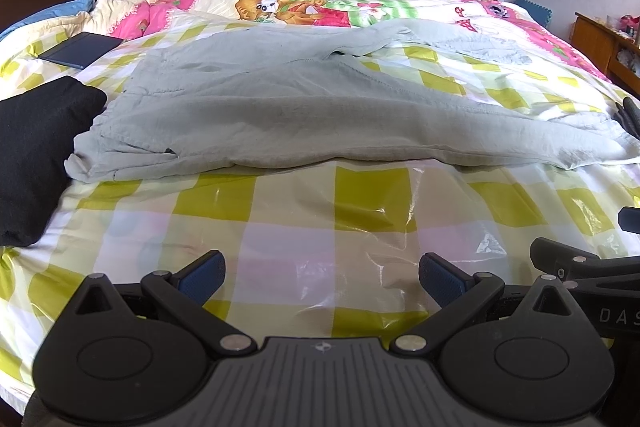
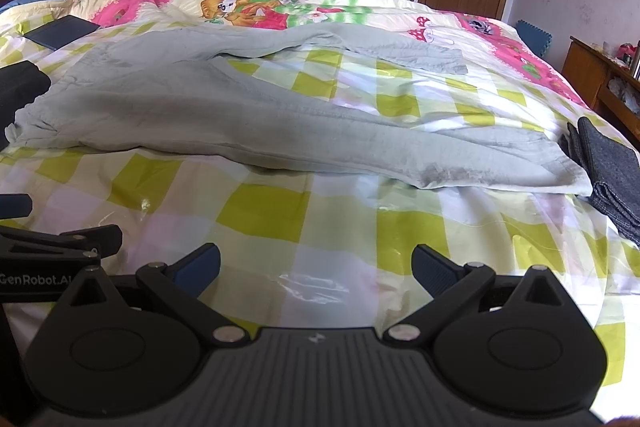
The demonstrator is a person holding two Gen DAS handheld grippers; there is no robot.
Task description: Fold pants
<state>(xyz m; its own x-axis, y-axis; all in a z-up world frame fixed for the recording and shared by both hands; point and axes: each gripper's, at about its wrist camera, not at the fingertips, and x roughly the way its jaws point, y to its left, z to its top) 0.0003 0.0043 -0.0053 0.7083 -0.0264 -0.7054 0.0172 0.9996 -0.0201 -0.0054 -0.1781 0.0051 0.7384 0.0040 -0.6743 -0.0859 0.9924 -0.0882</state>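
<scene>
Both jaws stand wide apart on nothing: through the left wrist camera we see our left gripper [image 1: 322,277] over the checked plastic sheet [image 1: 296,239], the pale grey-green pants [image 1: 280,107] spread flat beyond it, and "DAS" on the right gripper's body at the frame's right edge. Through the right wrist camera our right gripper [image 2: 316,267] hovers likewise before the pants [image 2: 224,115], folded dark jeans [image 2: 612,171] touching their hem, "GenRobot.AI" legible at left.

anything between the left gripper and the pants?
Nothing: only bare checked bedsheet lies between the open left gripper and the pale green pants, clearest in the left wrist view.
</scene>
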